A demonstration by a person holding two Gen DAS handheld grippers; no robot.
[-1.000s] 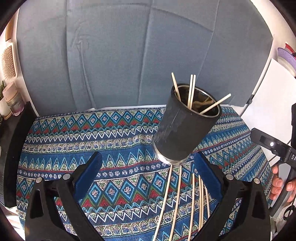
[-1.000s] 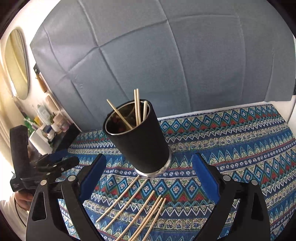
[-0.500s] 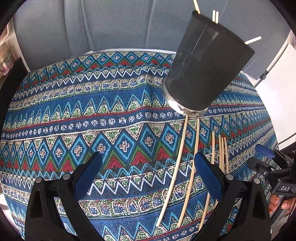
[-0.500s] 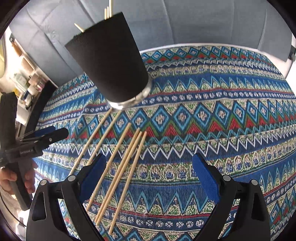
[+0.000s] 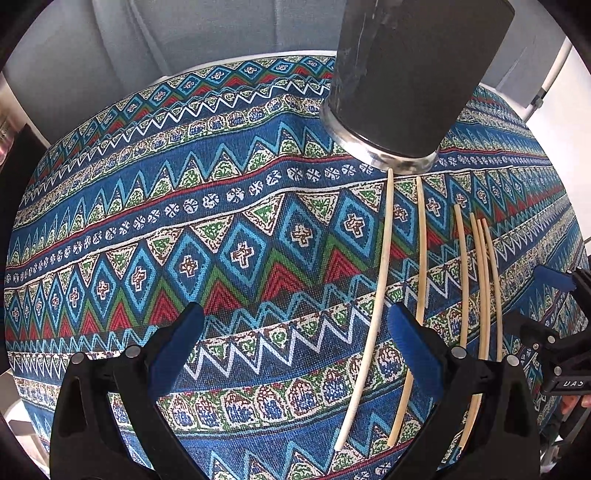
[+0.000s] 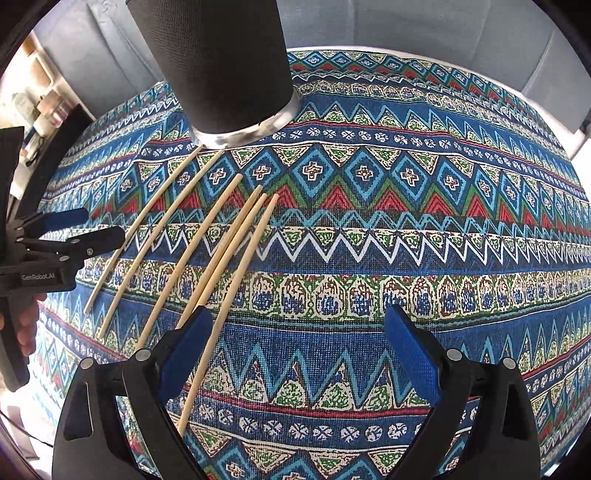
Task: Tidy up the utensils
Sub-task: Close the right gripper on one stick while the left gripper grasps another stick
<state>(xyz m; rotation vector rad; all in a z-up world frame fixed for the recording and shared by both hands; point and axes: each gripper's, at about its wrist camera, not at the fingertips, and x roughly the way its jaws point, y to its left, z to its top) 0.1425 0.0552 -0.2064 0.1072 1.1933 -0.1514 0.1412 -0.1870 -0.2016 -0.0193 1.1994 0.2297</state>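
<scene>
A black cylindrical holder (image 5: 410, 74) with a shiny metal base stands on the patterned cloth; it also shows in the right wrist view (image 6: 218, 62). Several pale wooden chopsticks (image 5: 376, 288) lie side by side on the cloth in front of it, fanned out in the right wrist view (image 6: 218, 251). My left gripper (image 5: 295, 332) is open and empty, low over the cloth, with its right finger over the sticks. My right gripper (image 6: 299, 332) is open and empty, its left finger over the nearest sticks.
A blue, red and green patterned cloth (image 5: 184, 240) covers the table. Grey padded panels (image 5: 221, 33) stand behind. The other gripper shows at the right edge of the left wrist view (image 5: 561, 332) and the left edge of the right wrist view (image 6: 48, 251). Shelves with bottles (image 6: 33, 103) are far left.
Both grippers have dropped lower and tilted down toward the chopsticks on the cloth. The holder's top has left both views. Both stay open.
</scene>
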